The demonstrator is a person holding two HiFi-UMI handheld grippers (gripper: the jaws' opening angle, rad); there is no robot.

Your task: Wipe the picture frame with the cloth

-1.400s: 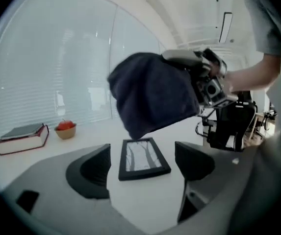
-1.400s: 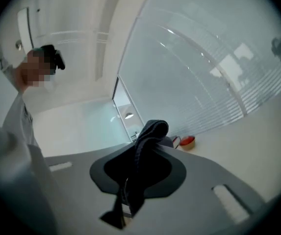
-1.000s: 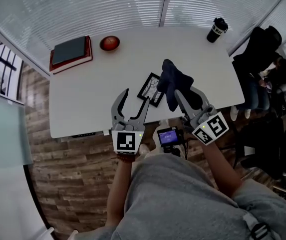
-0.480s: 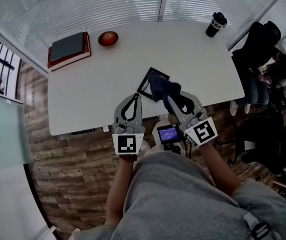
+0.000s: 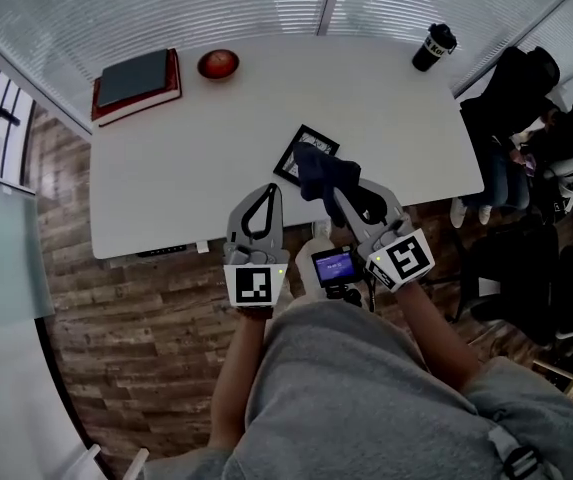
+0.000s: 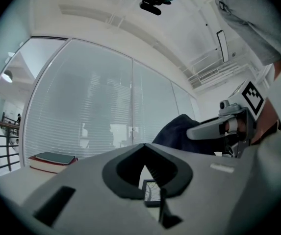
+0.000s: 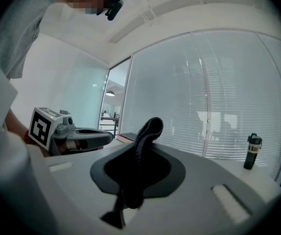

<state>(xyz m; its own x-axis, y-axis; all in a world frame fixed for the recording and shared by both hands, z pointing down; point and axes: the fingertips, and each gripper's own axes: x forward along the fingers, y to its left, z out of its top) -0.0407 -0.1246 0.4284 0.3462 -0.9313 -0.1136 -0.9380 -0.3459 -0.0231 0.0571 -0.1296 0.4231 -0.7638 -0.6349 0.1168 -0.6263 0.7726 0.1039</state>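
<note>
My left gripper [image 5: 266,192] closed on nothing at lower centre, my right gripper [image 5: 342,194] clamped on the dark cloth [image 5: 321,171], cloth overlapping the picture frame [image 5: 299,153] mid-picture on the white table [image 5: 186,158].

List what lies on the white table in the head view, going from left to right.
stack of books → red bowl → picture frame → black tumbler. The cloth overlaps the frame, so it is left out.
</note>
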